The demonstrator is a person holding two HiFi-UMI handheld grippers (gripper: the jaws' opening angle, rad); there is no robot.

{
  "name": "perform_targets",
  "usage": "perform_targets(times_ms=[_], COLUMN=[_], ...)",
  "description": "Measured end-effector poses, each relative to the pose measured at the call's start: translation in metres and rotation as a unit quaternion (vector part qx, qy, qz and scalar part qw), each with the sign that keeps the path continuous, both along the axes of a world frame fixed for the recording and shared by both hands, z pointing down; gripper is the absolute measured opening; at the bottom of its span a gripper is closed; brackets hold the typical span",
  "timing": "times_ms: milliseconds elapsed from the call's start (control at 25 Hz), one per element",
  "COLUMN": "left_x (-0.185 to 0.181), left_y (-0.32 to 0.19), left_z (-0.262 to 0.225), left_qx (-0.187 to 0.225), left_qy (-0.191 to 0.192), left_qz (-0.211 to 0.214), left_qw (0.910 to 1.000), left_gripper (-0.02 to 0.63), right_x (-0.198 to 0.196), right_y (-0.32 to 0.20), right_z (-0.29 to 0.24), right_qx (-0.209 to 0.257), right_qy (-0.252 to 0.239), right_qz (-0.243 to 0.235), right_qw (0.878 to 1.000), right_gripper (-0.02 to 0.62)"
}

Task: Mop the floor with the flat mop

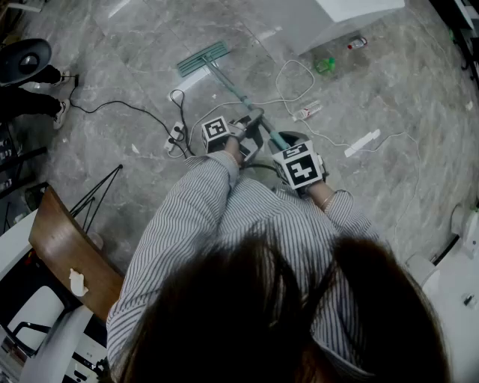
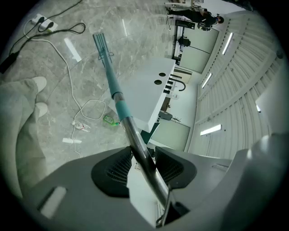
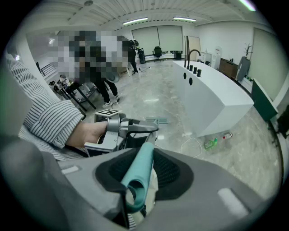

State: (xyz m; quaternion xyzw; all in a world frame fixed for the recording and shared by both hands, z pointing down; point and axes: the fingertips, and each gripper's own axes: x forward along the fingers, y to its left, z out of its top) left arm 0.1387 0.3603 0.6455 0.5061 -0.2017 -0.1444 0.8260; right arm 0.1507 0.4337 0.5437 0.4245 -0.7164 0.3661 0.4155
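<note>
Flat mop (image 1: 202, 57), head down on the floor (image 1: 135, 45).
My left gripper (image 2: 143, 159) pinches the shaft (image 2: 134, 134), my right gripper (image 3: 139, 175) the teal grip (image 3: 142, 163); I'd push evenly, avoiding the cables (image 1: 133, 105).

Mop handle (image 1: 241, 101): lower end hidden under the right gripper (image 1: 299, 166).
White counter (image 1: 352, 11): cut off by the top edge.
Green bottle (image 1: 324, 65): label too small to read.

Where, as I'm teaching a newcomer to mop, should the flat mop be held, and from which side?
The teal end grip and the steel shaft lower down: both are slim and round, so jaws close crosswise from the sides, as the right hand-held gripper and left hand-held gripper do.
</note>
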Motion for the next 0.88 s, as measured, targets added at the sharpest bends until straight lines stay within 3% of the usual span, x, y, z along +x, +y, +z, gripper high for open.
perform_targets(times_ms=[720,880], left_x=[0.001,0.002], left_y=[-0.007,-0.032], left_z=[-0.006,-0.006], left_qx=[0.014,0.005], left_qy=[0.004,0.005], left_qz=[-0.008,-0.026], left_qw=[0.9999,0.9996], left_gripper=[0.16,0.158], right_x=[0.001,0.003], right_y=[-0.008,-0.034], right_z=[-0.007,-0.01], right_qx=[0.032,0.04], right_qy=[-0.017,-0.015], right_qz=[0.003,-0.01], right_qw=[0.999,0.999], right_gripper=[0.117,0.117])
